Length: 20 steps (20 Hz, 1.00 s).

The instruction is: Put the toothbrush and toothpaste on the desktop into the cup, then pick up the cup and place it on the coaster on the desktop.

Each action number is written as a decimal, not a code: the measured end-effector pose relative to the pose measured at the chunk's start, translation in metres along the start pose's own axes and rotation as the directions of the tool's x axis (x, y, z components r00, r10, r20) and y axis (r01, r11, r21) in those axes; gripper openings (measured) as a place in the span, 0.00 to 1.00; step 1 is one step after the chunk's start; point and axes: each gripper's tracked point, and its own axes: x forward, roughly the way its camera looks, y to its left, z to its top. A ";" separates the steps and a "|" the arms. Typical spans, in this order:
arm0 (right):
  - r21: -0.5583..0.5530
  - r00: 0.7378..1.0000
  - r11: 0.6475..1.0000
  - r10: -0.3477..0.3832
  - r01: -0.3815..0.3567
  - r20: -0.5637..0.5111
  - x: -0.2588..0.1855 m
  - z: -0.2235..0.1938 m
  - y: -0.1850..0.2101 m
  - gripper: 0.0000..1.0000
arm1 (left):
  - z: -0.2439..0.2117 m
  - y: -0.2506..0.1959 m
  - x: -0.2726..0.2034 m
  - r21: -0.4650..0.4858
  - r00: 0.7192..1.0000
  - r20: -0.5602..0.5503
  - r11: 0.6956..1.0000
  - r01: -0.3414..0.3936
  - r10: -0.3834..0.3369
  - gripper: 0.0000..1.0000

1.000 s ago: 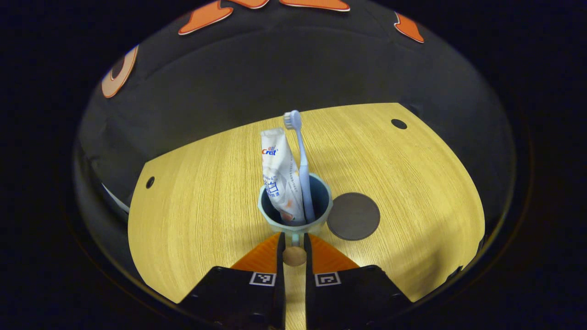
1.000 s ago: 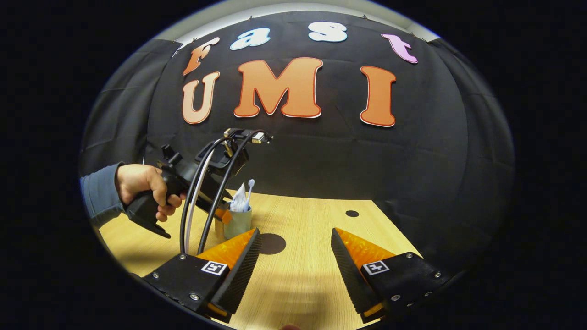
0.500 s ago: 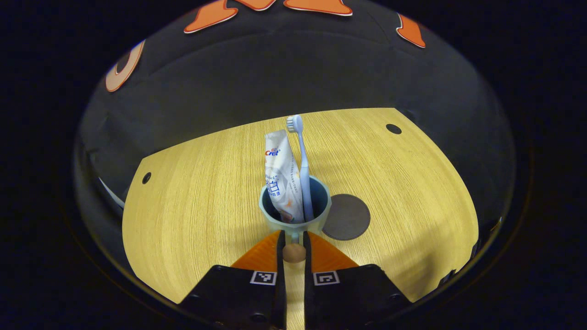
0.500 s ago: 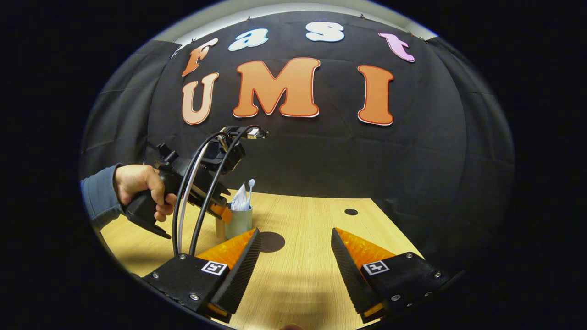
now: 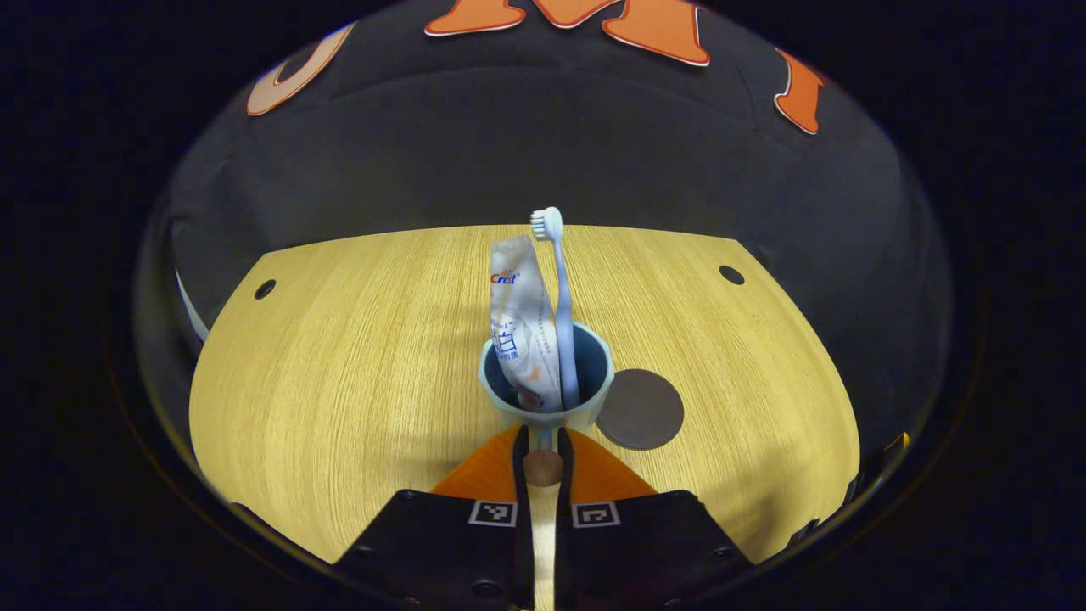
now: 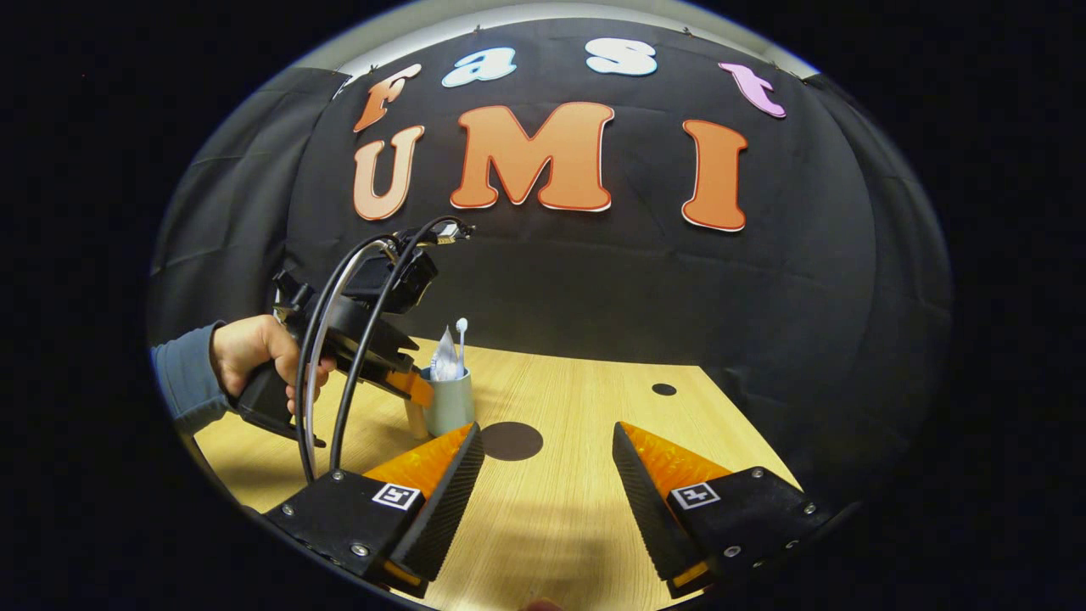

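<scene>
A pale green cup (image 5: 547,373) holds a white toothpaste tube (image 5: 519,327) and a light blue toothbrush (image 5: 562,314), both standing upright. My left gripper (image 5: 543,437) is shut on the cup's handle, whose brown knob (image 5: 543,468) sits between the fingers. The dark round coaster (image 5: 639,409) lies on the wooden desktop (image 5: 356,356) just right of the cup. In the right gripper view a hand (image 6: 246,352) holds the left gripper (image 6: 416,389) against the cup (image 6: 450,403), with the coaster (image 6: 512,441) beside it. My right gripper (image 6: 547,433) hangs open over the desk's near side.
Small dark holes (image 5: 731,274) mark the desktop's far corners. Black cables (image 6: 356,339) loop from the left gripper. The black cloth wall stands right behind the desk.
The left gripper, still shut on the handle, has tilted up so more wall shows. In the right gripper view the cup sits slightly higher and further right.
</scene>
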 end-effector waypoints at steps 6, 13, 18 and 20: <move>-0.007 1.000 1.000 0.014 -0.014 0.005 -0.003 0.000 0.007 0.92 | 0.014 0.003 -0.003 0.050 0.997 0.082 0.999 -0.008 0.003 0.08; 0.000 1.000 1.000 0.018 -0.018 -0.023 -0.001 -0.012 0.007 0.92 | 0.001 0.002 0.002 0.070 1.000 0.007 0.997 -0.007 0.007 0.10; -0.005 0.999 0.999 0.037 -0.037 -0.012 0.001 -0.009 0.016 0.92 | -0.002 0.004 0.003 0.075 0.998 -0.051 0.997 -0.036 0.040 0.09; -0.010 0.999 0.999 0.034 -0.034 -0.018 0.000 -0.011 0.014 0.92 | -0.002 0.003 0.003 0.086 0.997 -0.056 0.996 -0.040 0.045 0.11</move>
